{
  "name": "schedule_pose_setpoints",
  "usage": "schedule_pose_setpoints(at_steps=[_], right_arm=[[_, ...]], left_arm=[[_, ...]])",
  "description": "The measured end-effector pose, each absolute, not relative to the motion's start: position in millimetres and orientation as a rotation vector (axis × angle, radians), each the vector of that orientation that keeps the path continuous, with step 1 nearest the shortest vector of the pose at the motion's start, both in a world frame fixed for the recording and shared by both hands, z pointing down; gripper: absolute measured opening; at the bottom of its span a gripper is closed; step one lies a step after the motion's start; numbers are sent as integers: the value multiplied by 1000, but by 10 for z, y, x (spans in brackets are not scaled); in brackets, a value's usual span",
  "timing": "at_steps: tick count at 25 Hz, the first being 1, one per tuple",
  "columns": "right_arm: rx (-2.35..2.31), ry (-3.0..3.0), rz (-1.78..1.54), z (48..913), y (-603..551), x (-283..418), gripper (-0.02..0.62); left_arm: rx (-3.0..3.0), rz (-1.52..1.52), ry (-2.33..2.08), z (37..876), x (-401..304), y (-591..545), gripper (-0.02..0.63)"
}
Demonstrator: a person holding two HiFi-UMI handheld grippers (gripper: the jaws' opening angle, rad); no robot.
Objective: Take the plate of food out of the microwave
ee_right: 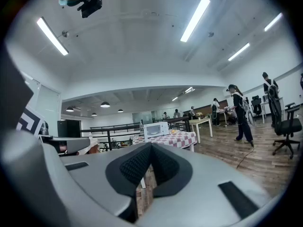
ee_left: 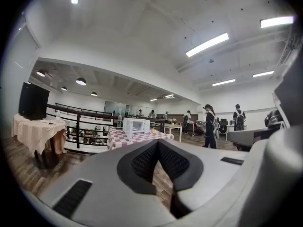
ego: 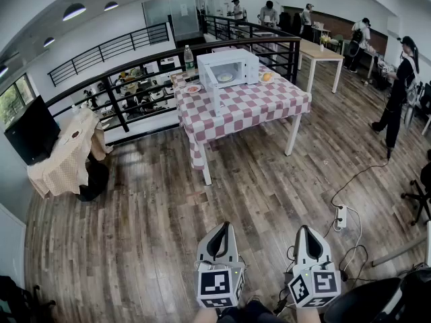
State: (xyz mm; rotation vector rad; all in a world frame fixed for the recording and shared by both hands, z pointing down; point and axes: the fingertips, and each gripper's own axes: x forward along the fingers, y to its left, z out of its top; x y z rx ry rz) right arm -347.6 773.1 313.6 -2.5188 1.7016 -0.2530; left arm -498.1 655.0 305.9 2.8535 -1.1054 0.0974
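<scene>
Plate of food (ego: pixel 225 77) is seen inside microwave (ego: pixel 227 68) on checked table (ego: pixel 269 103) in head view only. In both gripper views the microwave is shown small and its contents are not resolved. Left claw (ee_left: pixel 157 143) and right claw (ee_right: pixel 150 145) are clenched and empty, well apart from the plate.

The head camera looks steeply down from high, with the left gripper (ego: pixel 221 229) and right gripper (ego: pixel 304 230) at its lower edge. Each gripper view faces level along its own jaws. All three share the far-off microwave (ego: pixel 227 68) on the checked table (ego: pixel 262 103), seemingly straight ahead.
</scene>
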Motion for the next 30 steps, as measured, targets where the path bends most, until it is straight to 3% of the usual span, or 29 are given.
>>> schedule_pose_setpoints(at_steps=[30], right_arm=[[-2408, 1779, -311, 3333, 7449, -2742, -6]], left_arm=[[2780, 115, -1219, 3207, -4412, 6363, 8]])
